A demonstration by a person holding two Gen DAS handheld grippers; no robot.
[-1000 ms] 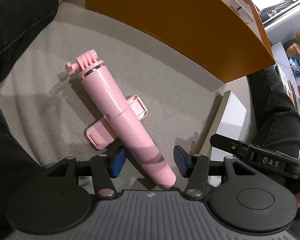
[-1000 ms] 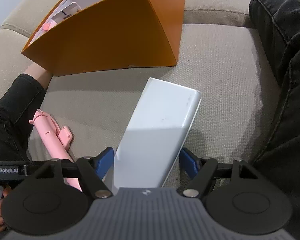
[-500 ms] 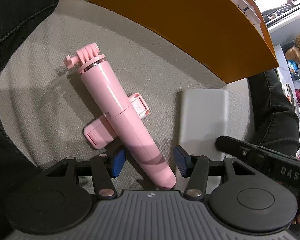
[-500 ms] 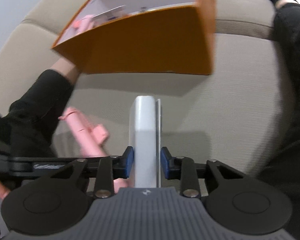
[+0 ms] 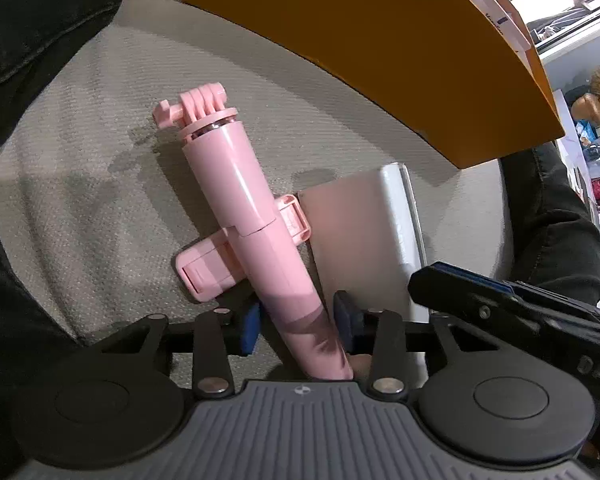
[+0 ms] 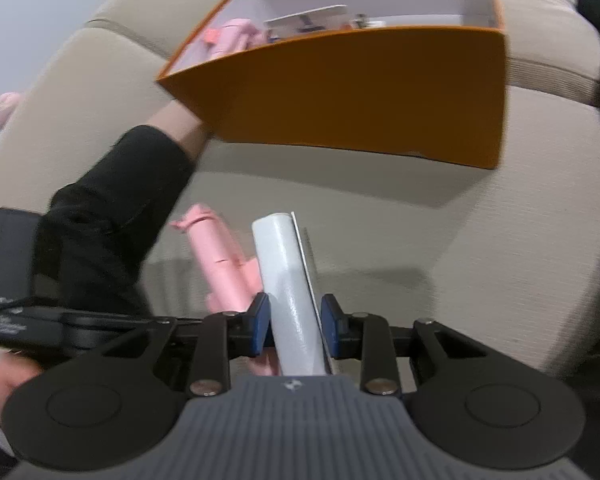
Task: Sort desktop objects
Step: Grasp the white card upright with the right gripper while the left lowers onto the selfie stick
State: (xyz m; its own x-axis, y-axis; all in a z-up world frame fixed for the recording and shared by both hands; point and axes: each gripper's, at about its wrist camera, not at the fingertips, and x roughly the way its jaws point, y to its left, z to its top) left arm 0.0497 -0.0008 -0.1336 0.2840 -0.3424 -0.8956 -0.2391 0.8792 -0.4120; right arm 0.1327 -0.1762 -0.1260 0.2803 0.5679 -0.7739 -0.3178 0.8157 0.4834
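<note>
The left tongs (image 5: 296,330) are closing around the near end of a pink selfie stick (image 5: 252,232); the blue pads are sitting right against its barrel, so I judge them clenched on it, though the stick is lying on the beige sofa cushion (image 5: 100,184) and not lifted. Its folded phone clamp is sticking out on both sides, and its mount head is pointing away toward the far left.

The right tongs (image 6: 294,326) are gripping a white slab-shaped device (image 6: 290,288), turned on edge between the pads and apparently held clear of the cushion. It is hanging just right of the selfie stick, close enough that the two look to be touching in the left wrist view.

Beyond both, the orange box (image 6: 364,92) is standing open with a white interior. Another pink item (image 6: 230,36), a flat white piece and some small bits are already lying inside, so part of the sorting looks done; these two objects seem to be what is left, both needing to travel to the box.

Readable writing is scarce: "DAS" is showing on the right-hand tool's black body in the left wrist view. Small print on the left tool and a label on the box are too blurred to read.
</note>
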